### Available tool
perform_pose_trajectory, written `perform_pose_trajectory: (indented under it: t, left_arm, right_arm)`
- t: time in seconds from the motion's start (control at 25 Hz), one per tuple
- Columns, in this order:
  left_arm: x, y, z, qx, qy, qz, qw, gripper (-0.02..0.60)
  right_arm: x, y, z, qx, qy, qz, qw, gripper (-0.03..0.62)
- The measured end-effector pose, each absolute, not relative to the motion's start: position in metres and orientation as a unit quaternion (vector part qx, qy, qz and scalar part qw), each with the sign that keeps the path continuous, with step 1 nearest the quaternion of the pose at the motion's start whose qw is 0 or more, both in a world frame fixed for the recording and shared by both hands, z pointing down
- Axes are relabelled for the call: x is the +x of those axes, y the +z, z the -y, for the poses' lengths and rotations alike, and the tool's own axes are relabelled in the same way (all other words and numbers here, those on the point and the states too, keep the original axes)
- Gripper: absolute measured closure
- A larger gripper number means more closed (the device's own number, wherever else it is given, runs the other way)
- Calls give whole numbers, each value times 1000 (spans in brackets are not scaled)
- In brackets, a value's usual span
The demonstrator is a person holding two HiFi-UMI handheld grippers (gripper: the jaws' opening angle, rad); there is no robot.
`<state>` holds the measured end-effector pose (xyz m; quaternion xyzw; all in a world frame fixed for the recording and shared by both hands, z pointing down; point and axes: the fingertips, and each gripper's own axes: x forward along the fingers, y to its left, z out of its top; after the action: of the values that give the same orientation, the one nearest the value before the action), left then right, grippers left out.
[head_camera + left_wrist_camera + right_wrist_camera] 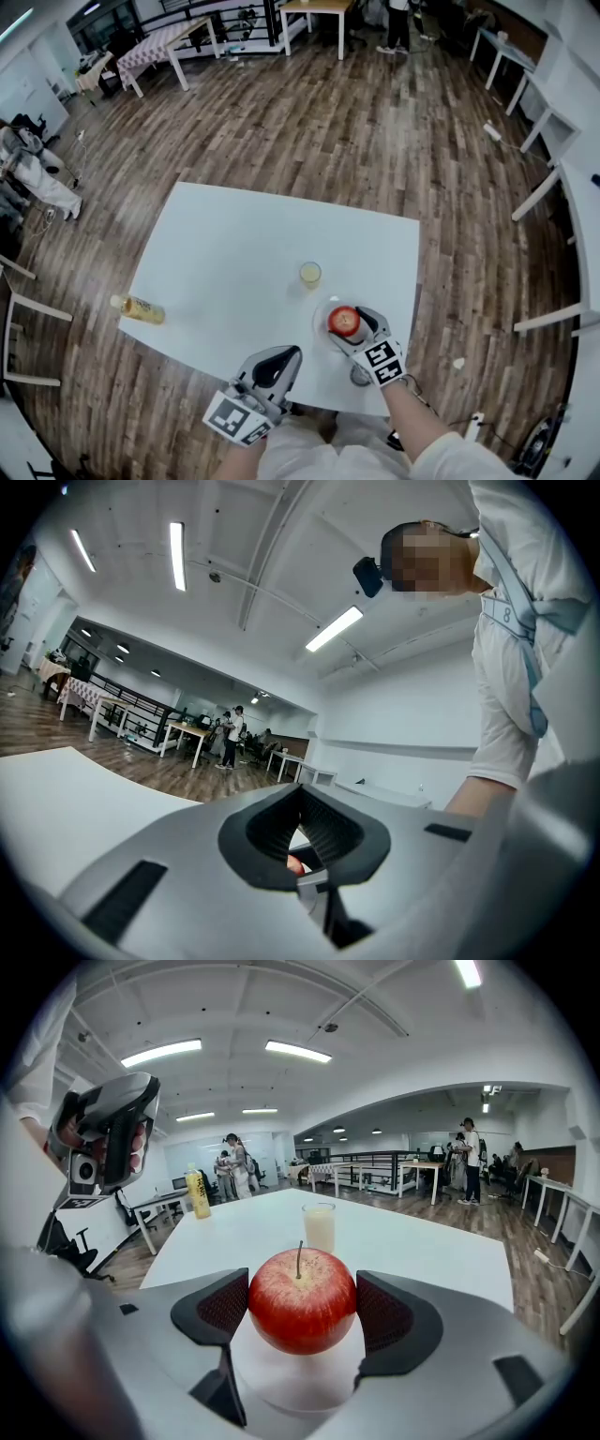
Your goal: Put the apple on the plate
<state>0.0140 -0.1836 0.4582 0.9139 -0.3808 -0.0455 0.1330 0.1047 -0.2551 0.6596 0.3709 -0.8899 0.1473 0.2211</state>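
Apple [300, 1316] is pinched by the right gripper [302, 1305] at the plate [291, 1384] — only release is judged left; left gripper [282, 360] is pressed together, empty.

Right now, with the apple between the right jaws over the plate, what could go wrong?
1. I cannot tell whether the apple, held by the right gripper, rests on the plate yet; released high, it could roll off.
2. The plate lies near the edge of the table, so a rolling apple might fall.
3. The glass stands just beyond; pushing forward could tip it.
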Motion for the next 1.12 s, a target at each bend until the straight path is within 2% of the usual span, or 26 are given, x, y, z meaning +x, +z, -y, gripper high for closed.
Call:
perform_pose_trajectory:
  t: [1.12]
  left_arm:
    - [19, 460, 177, 917, -37, 374, 136, 580]
  right_arm:
    - [108, 676, 254, 365, 153, 887, 240, 229]
